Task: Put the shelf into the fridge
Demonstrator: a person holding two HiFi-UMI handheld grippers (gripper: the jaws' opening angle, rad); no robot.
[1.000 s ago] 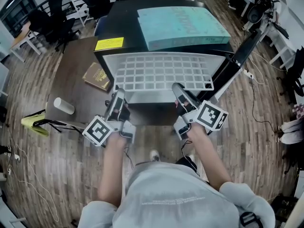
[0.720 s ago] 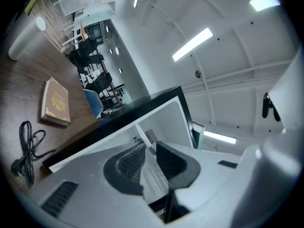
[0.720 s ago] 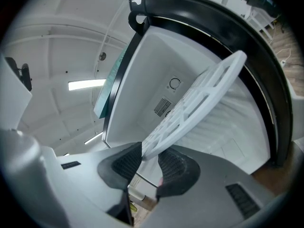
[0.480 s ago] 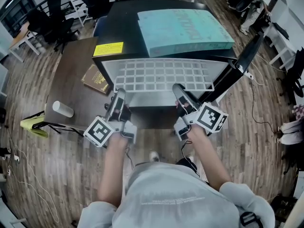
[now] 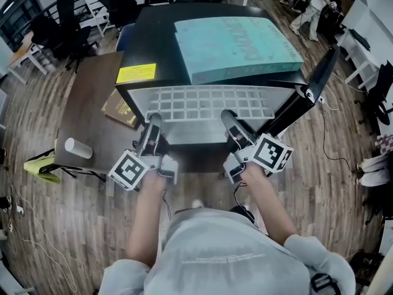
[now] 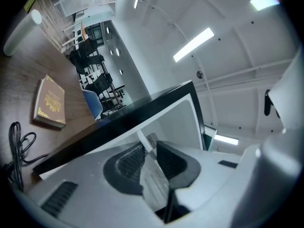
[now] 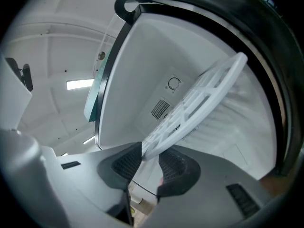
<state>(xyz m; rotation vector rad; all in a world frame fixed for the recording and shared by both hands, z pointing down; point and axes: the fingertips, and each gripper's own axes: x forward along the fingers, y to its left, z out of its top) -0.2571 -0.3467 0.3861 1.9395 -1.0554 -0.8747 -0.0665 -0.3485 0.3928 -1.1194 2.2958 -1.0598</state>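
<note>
A small black fridge [image 5: 153,42] stands open, its door [image 5: 310,85] swung to the right. The white grid shelf [image 5: 209,102] lies level, its far part inside the fridge and its near edge sticking out. My left gripper [image 5: 153,121] is shut on the near left edge, and the shelf shows edge-on between its pads [image 6: 130,163]. My right gripper [image 5: 228,118] is shut on the near right edge. In the right gripper view the shelf [image 7: 199,99] reaches from the jaws into the white fridge interior [image 7: 137,75].
A large teal box [image 5: 236,39] lies on top of the fridge. A brown table [image 5: 92,91] to the left carries a brown book [image 5: 120,109] and a white cylinder [image 5: 78,148]. A yellow object [image 5: 40,168] sits by the table's leg. Office chairs stand behind.
Both grippers have moved forward with the shelf. More of the grid now sits inside the fridge and less of it sticks out.
</note>
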